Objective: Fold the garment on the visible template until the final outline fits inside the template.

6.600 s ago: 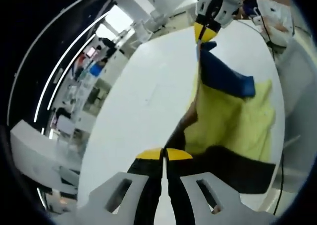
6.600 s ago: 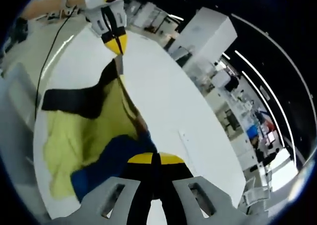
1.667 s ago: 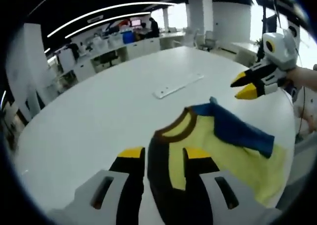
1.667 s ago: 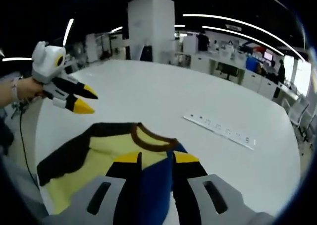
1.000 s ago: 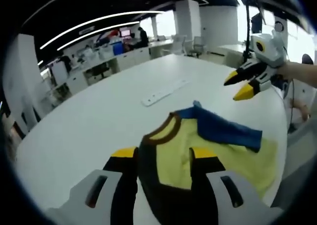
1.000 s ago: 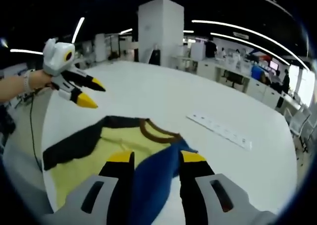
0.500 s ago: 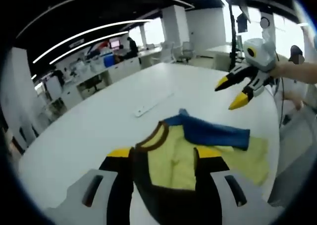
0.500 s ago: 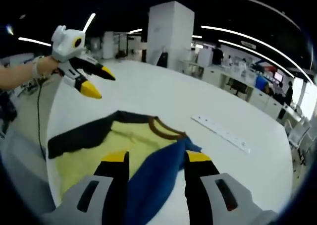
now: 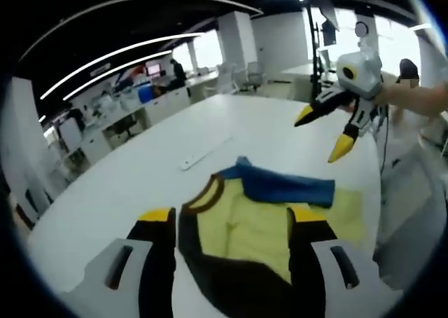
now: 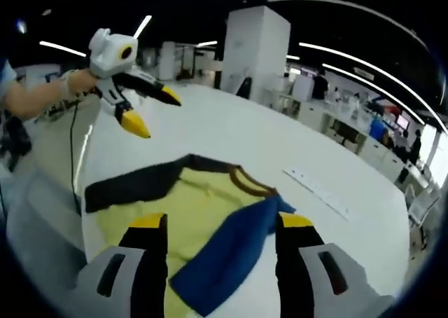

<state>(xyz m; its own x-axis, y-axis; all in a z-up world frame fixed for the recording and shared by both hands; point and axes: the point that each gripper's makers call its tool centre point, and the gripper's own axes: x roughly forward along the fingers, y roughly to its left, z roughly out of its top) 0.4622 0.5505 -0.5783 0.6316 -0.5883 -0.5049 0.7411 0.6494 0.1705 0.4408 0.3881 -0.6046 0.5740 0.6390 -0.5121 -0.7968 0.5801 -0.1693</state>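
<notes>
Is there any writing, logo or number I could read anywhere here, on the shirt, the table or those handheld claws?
None can be read.
The shirt shows plain colour blocks, no print.
The white strip on the table has small marks, too blurred to read.
Screens far behind are too small to read.

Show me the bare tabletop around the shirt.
Bare white table lies between the shirt and the power strip, and beyond the strip. Crowded: the near table edge, where the shirt lies and both grippers hover, fingers apart.
</notes>
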